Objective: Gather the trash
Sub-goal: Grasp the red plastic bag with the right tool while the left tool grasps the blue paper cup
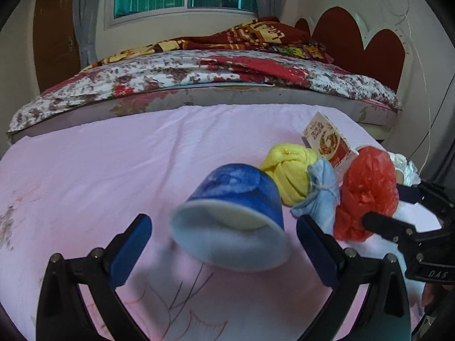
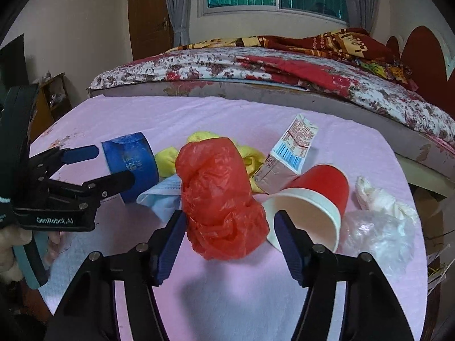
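Trash lies on a pink-covered table (image 1: 85,170). A blue paper cup (image 1: 230,216) lies on its side between the open fingers of my left gripper (image 1: 224,241), not gripped; it also shows in the right wrist view (image 2: 130,162). A crumpled red plastic bag (image 2: 219,196) sits between the open fingers of my right gripper (image 2: 230,227), with the left pad touching it. The bag also shows in the left wrist view (image 1: 366,190). A red paper cup (image 2: 310,201) lies on its side just right of the bag.
A yellow cloth (image 1: 287,173), a light blue face mask (image 1: 318,193) and a small carton (image 2: 290,153) lie behind the bag. White tissue (image 2: 378,199) and clear plastic (image 2: 381,236) lie at the right. A bed (image 1: 199,74) stands behind the table.
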